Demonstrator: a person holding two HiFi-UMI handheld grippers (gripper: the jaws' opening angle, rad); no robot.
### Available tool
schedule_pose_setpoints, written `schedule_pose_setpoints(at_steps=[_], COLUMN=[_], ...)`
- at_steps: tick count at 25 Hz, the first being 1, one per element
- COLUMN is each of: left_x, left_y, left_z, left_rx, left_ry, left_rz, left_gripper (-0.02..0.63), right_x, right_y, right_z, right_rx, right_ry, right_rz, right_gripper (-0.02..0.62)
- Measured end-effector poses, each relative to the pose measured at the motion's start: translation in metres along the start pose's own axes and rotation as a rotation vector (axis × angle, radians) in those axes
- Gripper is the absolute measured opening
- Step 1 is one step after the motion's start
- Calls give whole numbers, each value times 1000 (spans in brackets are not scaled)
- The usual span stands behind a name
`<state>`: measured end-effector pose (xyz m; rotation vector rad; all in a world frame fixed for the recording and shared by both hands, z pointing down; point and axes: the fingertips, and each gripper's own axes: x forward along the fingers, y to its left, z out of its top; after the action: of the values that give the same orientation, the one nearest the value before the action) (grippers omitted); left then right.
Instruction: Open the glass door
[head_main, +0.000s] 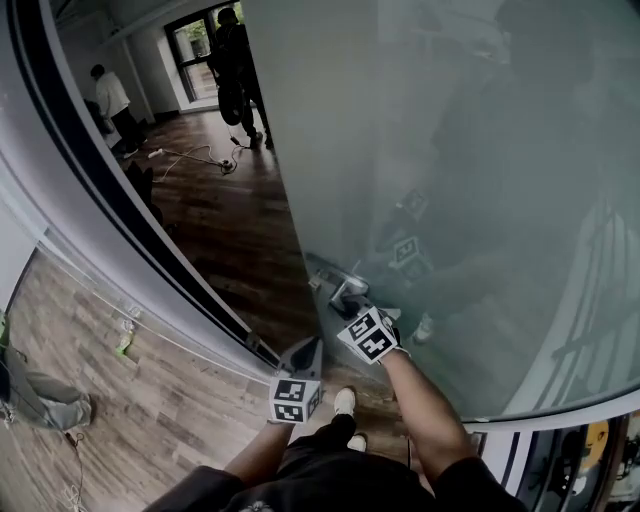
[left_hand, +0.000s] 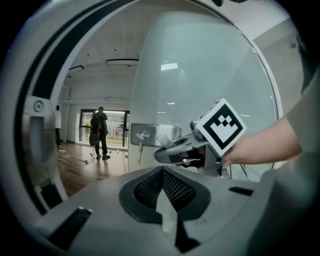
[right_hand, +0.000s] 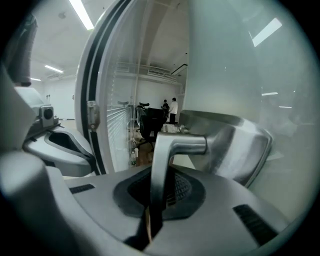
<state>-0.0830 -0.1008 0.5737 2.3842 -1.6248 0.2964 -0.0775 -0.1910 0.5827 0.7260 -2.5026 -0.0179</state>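
Across the right of the head view stands the frosted glass door (head_main: 450, 150), smooth and milky, ajar from its dark curved frame (head_main: 120, 200). Its single brushed-steel lever handle (right_hand: 167, 150), bent at a right angle, is clamped between the closed jaws of the right gripper (right_hand: 152, 210). At low centre the left gripper (head_main: 303, 352) hangs free, its jaws together on nothing. Two people stand at upper left on the plank wood floor (head_main: 230, 230).
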Motion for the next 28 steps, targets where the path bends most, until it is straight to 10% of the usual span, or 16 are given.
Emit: schedule_pose_setpoints(at_steps=[16,28], left_x=[195,266], left_y=[0,74], left_z=[90,72], left_rx=[0,16], left_ry=[-95,-69], left_rz=[-141,-167], left_gripper=[3,3], right_x=[23,73], right_y=[-233,-352], right_z=[-29,-69], right_rx=[150,260], right_ry=[39,63], right_rz=[-168,-329], right_gripper=[20,20])
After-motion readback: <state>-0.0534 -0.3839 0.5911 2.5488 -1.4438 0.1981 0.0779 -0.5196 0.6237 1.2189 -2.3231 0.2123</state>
